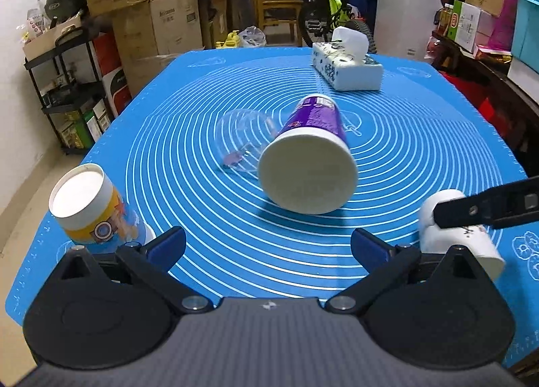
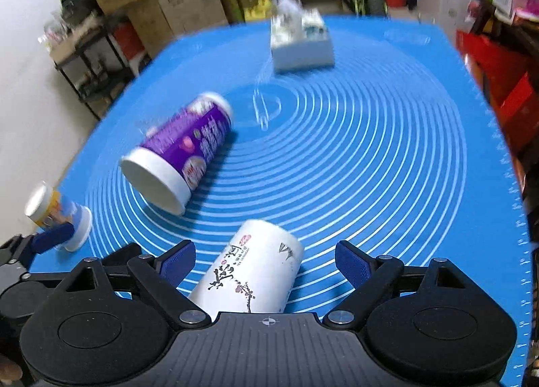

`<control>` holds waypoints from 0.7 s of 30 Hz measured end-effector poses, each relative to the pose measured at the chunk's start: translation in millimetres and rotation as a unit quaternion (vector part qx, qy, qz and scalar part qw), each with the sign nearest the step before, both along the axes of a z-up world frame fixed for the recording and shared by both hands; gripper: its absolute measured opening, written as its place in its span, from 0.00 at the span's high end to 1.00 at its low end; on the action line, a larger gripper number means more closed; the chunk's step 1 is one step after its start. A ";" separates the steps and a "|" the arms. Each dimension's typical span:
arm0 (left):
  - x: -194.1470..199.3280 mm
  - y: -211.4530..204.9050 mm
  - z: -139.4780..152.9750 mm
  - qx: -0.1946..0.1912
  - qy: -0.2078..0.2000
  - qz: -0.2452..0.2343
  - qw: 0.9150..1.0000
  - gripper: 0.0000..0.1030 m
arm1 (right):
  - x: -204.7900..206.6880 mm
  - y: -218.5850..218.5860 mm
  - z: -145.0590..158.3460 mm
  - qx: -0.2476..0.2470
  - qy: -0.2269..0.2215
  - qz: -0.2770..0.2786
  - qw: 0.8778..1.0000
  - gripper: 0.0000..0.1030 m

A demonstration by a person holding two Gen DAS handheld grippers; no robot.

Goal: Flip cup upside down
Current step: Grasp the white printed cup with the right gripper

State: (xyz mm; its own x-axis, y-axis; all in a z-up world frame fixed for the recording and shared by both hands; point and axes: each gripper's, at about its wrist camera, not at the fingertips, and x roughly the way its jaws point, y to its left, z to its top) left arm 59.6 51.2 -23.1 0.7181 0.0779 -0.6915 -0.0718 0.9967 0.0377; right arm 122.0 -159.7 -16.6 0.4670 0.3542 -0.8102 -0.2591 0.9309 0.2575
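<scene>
A purple paper cup (image 1: 311, 154) lies on its side mid-mat, mouth towards me; it also shows in the right wrist view (image 2: 182, 154). A clear plastic cup (image 1: 241, 139) lies on its side just left of it. A yellow and blue cup (image 1: 91, 208) stands upside down at the near left; it also shows in the right wrist view (image 2: 57, 215). A white cup with ink drawings (image 2: 252, 279) lies on its side between my right gripper's open fingers (image 2: 266, 265), not gripped; it also shows in the left wrist view (image 1: 461, 235). My left gripper (image 1: 267, 249) is open and empty.
A blue silicone mat (image 1: 404, 158) with white rings covers the table. A tissue box (image 1: 347, 65) stands at the far side. Cardboard boxes, a black shelf, a chair and a bicycle lie beyond the table.
</scene>
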 end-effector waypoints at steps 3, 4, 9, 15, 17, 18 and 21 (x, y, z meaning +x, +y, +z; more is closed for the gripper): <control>0.1 2.6 -2.7 0.000 0.003 0.002 1.000 0.00 | 11.8 7.3 -12.6 -0.004 0.034 0.007 0.999 0.15; 0.1 3.1 -3.3 -0.001 0.004 0.003 1.000 0.00 | 15.6 8.3 -16.8 -0.004 0.045 0.009 0.999 0.22; -0.1 6.7 -4.9 -0.002 0.008 0.004 1.000 0.00 | 17.6 14.7 -19.4 -0.003 0.055 0.030 0.998 0.34; -0.9 7.6 -3.4 -0.013 0.005 0.008 1.000 0.00 | -3.8 6.2 -0.1 -0.014 -0.086 0.005 0.996 0.37; -1.2 6.5 -3.2 -0.016 0.003 0.006 1.000 0.00 | -10.8 1.4 1.1 -0.025 -0.148 -0.022 0.988 0.37; -0.9 5.6 -3.3 -0.019 0.003 0.005 1.000 0.00 | -15.0 1.4 -0.3 -0.039 -0.184 -0.030 0.982 0.37; -0.5 3.5 -3.5 -0.022 0.002 0.004 1.000 0.00 | -27.5 6.8 -13.2 -0.094 -0.272 -0.019 0.957 0.37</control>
